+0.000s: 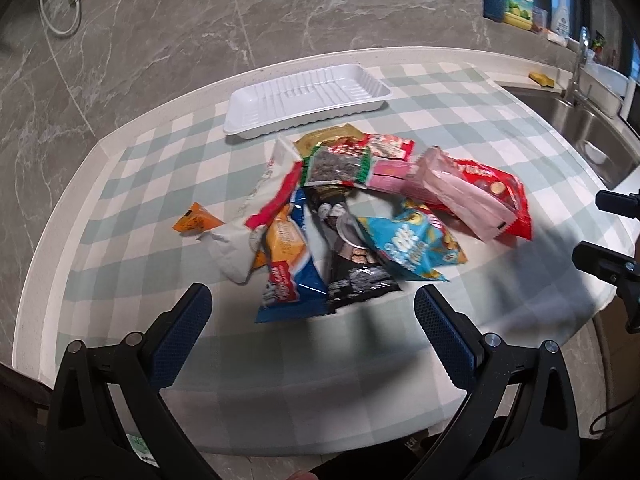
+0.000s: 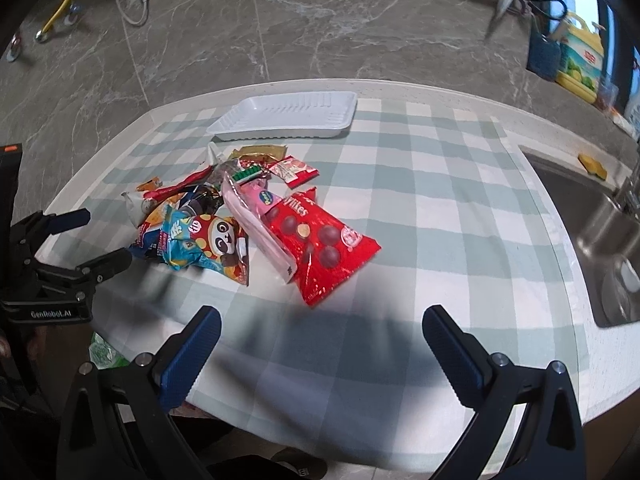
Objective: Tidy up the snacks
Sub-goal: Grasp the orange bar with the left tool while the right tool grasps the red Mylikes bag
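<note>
Centrally, snacks (image 1: 352,208) lie heaped on the checked bench (image 1: 460,120) just before an empty white tray (image 1: 306,100), while left hand-held gripper (image 1: 314,308) and right hand-held gripper (image 2: 322,330) hover open, holding nothing.

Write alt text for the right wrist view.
A pile of snack packets, a red bag nearest, lies on a checked tablecloth before an empty white tray. The right gripper is open in front; a sink is at right.
</note>
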`<state>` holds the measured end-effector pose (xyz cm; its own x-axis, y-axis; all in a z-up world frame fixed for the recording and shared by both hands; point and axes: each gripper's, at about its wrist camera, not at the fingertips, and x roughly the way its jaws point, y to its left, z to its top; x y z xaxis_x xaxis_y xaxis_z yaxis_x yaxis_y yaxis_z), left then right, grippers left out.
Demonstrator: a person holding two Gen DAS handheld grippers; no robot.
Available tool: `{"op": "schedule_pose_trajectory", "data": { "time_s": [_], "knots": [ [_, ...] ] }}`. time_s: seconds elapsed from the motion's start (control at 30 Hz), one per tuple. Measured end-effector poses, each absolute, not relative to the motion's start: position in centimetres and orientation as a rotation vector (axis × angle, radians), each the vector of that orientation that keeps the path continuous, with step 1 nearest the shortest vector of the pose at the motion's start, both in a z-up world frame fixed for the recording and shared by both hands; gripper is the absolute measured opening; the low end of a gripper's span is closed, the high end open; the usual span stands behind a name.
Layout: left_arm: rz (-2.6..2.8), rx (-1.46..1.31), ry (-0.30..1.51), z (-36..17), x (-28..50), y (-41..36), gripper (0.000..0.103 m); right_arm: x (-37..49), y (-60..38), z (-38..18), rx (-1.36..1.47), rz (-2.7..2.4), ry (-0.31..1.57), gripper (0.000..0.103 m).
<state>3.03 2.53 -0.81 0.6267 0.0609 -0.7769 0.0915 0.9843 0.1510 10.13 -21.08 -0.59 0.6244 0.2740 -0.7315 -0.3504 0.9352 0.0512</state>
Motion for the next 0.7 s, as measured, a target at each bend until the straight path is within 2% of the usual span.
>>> {"op": "schedule_pose_trajectory", "data": {
  "time_s": [0.5,0.7],
  "knots": [
    [0.123,0.043,0.925,-0.3,8.7,11.2,0.103,15.7,-19.8,-0.8,-0.213,0.344,0.828,0.099],
    [0.164,-0.056,0.971,-1.0,12.3,15.7,0.103,18.7,-19.1,-1.7,-0.257,0.331,0.865,0.091]
  ]
}}
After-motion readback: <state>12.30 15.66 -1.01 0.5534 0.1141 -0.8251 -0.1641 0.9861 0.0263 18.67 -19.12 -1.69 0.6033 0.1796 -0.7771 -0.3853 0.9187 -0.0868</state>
